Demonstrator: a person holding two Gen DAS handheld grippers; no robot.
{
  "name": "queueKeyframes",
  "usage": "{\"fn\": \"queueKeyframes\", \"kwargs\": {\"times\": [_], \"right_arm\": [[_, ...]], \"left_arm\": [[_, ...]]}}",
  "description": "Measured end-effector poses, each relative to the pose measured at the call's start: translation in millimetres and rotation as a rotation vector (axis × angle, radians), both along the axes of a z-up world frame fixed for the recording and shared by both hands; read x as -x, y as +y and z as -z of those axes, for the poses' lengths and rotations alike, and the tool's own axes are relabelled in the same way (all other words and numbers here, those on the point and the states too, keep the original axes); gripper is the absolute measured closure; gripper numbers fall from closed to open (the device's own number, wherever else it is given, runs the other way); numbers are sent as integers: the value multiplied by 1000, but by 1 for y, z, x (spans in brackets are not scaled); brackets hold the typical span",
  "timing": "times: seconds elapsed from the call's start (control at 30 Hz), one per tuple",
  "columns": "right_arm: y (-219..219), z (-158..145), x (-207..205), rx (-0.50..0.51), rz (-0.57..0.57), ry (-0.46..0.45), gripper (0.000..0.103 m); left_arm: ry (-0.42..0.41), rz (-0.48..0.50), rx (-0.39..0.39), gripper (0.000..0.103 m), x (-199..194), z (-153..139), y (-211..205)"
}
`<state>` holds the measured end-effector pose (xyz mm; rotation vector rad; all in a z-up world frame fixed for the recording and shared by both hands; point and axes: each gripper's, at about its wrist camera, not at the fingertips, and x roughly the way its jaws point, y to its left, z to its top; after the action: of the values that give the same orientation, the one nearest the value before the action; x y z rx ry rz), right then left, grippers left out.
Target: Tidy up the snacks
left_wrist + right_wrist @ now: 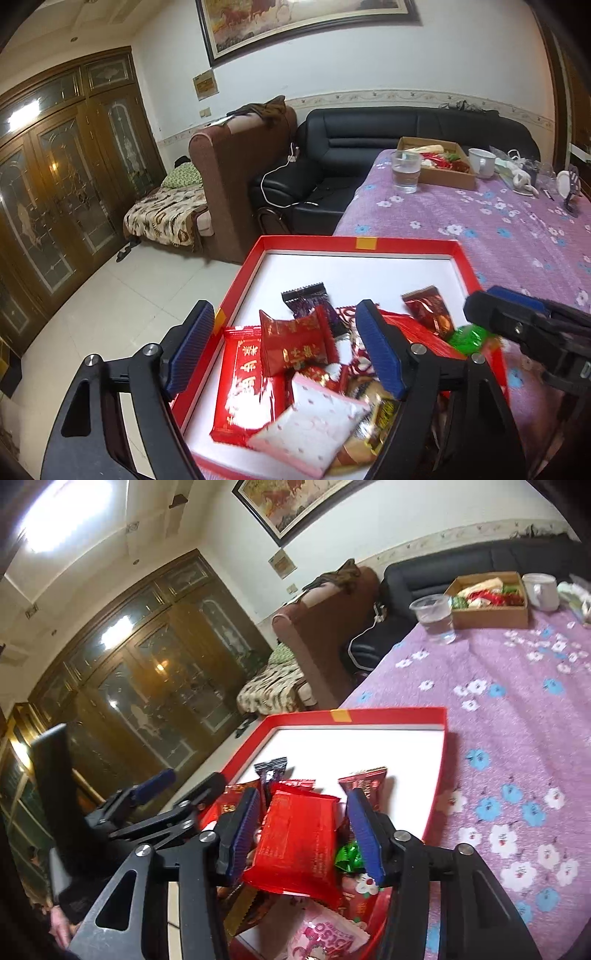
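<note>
A red box with a white floor (369,273) (369,738) sits at the table's near left edge, holding several wrapped snacks. My left gripper (291,343) is open above the pile, around a dark red packet (295,343), a flat red packet (247,387) and a pink-white packet (314,424). My right gripper (306,834) has its jaws on the two sides of a flat red packet (299,842) and holds it tilted over the box. It also shows in the left wrist view (517,325) at the right, by a green candy (469,338).
The table has a purple flowered cloth (498,229). At its far end stand a clear plastic cup (405,171), a brown cardboard box of snacks (443,162) and a white mug (482,162). A black sofa (332,158) and a brown armchair (236,177) are beyond.
</note>
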<state>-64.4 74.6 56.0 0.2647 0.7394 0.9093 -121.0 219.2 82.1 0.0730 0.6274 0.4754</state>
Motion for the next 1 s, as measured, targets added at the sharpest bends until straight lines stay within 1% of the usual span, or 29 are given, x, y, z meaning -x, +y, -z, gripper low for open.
{"fn": "queueKeyframes", "kwargs": {"times": [0.03, 0.1, 0.17, 0.23, 0.47, 0.53, 0.7, 0.77, 0.8, 0.9, 1.0], "right_arm": [[-2, -2, 3, 0, 12, -7, 46], [-8, -8, 10, -10, 34, -21, 40], [-16, -14, 22, -22, 62, -46, 37], [-21, -19, 35, -9, 81, -71, 34], [-46, -42, 92, 9, 130, -154, 31], [-57, -51, 111, 2, 146, -179, 29], [-84, -67, 151, -16, 179, -225, 24], [-95, -72, 169, -27, 201, -247, 24], [-100, -74, 176, -35, 207, -251, 23], [-114, -77, 196, -56, 231, -256, 22], [-124, -81, 209, -65, 244, -265, 22]], "left_arm": [[-4, 3, -2, 20, 3, -2, -3], [-13, 12, -4, 20, 12, -6, -8], [-23, 25, 0, 20, 24, -11, -14], [-30, 35, 5, 20, 34, -15, -19], [-94, 56, 12, 19, 82, -33, -37], [-114, 68, 5, 15, 99, -38, -45], [-152, 109, -38, 9, 135, -47, -69], [-161, 137, -37, 1, 148, -50, -78], [-167, 150, -34, 0, 153, -52, -82], [-209, 187, -40, 0, 173, -57, -94], [-223, 212, -24, 0, 181, -62, -101]]}}
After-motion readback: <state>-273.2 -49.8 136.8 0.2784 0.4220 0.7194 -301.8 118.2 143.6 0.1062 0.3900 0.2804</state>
